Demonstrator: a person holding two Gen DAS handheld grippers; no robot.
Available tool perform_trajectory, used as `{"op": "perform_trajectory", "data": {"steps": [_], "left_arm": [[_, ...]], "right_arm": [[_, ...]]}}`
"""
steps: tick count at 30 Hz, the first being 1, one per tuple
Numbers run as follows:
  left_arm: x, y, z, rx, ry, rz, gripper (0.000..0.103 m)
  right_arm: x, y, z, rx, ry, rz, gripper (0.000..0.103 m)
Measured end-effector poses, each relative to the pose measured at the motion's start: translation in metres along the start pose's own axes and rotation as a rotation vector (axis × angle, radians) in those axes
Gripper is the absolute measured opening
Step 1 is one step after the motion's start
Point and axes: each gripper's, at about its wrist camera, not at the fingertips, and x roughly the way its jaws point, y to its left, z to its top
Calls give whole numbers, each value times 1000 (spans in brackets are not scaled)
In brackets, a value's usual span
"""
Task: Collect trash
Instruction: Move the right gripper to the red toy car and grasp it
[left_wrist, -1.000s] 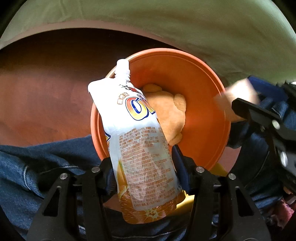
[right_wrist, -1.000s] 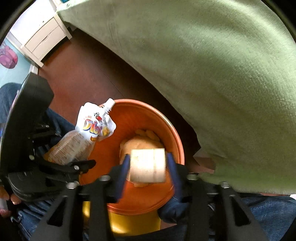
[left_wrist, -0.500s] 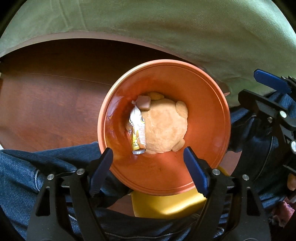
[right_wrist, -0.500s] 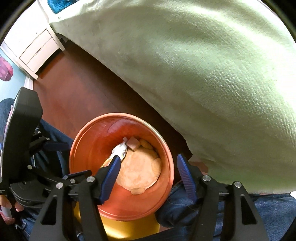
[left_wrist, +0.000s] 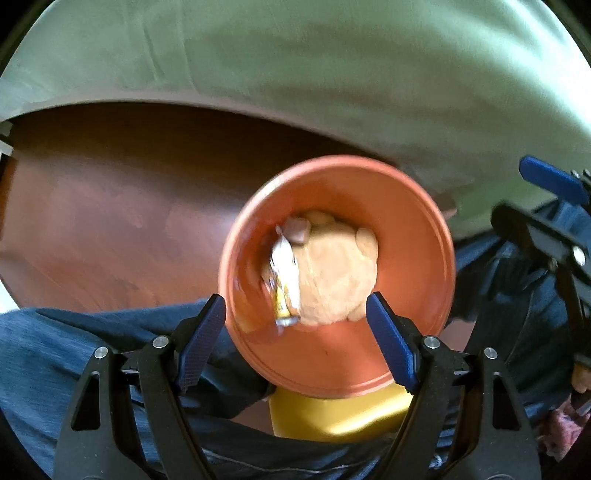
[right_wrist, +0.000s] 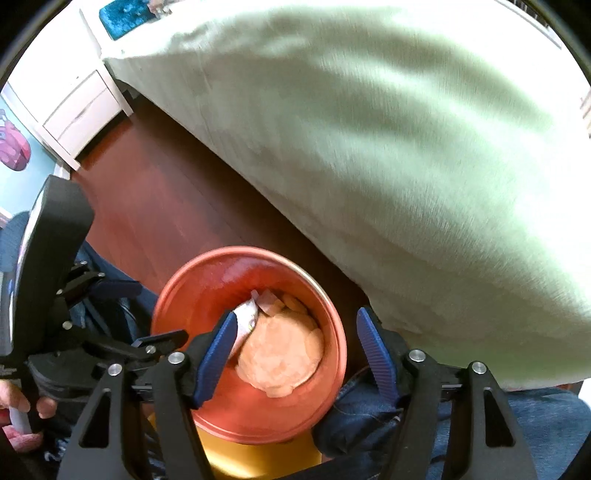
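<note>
I count one orange bin below me — inside it one drink pouch, one small brownish block and one crumpled tan wad. Two grippers — left gripper, right gripper. One green blanket, one white nightstand.

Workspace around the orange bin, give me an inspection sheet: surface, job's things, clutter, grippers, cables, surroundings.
Surface: dark red-brown wood floor, bare where it shows.
Job's things: orange bin holds a white drink pouch, a small tan piece and an orange-tan crumpled mass; a yellow part shows below the bin.
Clutter: nothing seen on the floor.
Grippers: left gripper open and empty above the bin; right gripper has just been opening, nothing between its jaws.
Cables: nothing seen.
Surroundings: green bedspread, white drawer unit, the person's blue jeans.
</note>
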Motion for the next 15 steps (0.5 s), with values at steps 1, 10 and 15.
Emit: {"op": "perform_trajectory", "data": {"steps": [1, 10, 15], "left_arm": [[-7, 1, 2, 0, -23, 7, 77], [-103, 29, 44, -57, -351, 83, 82], [-130, 44, 67, -108, -438, 84, 83]], "right_arm": [[-11, 2, 5, -8, -28, 5, 68], [-90, -19, 103, -8, -343, -6, 82], [-87, -38, 182, 3, -424, -96, 85]]}}
